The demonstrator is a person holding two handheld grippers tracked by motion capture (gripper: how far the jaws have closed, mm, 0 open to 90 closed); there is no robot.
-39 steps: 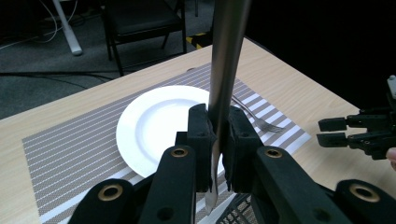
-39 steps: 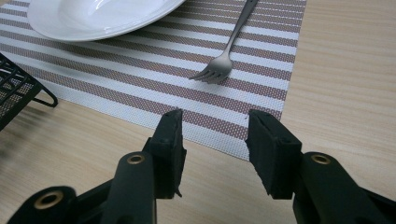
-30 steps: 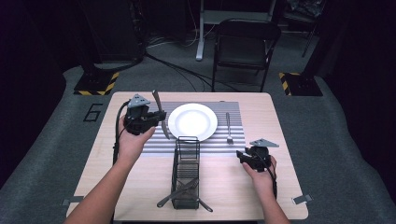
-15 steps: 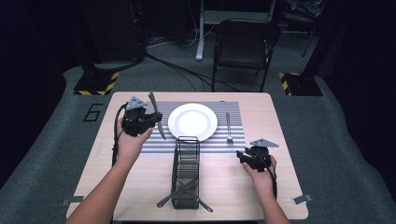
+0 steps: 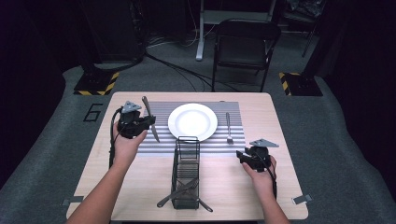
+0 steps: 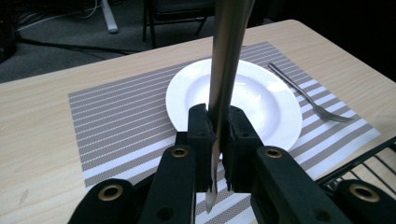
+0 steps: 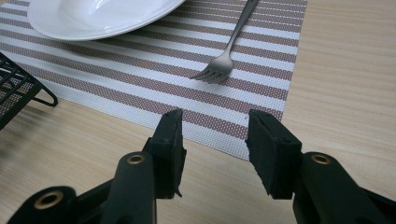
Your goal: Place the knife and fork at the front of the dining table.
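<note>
1. Knife pinched in left tool, left-centre of high view frame, over the left edge of the striped placemat; blade slants from upper left to lower right.
2. Left gripper view: both jaws pressed on the knife with blade running up out of the frame top, tip poking down below the pads; left tool at bottom centre.
3. White plate just right of the knife, centre of frame, on the placemat; not touching the knife.
4. Fork lies on the placemat right of the plate, tines toward frame bottom.
5. Right tool lower right of high view, resting low over the desk, jaws spread, holding nothing; right gripper view shows the gap aimed at the placemat corner, fork beyond it.
6. Black wire basket bottom centre of frame, cutlery sticking out at its near end.
</note>
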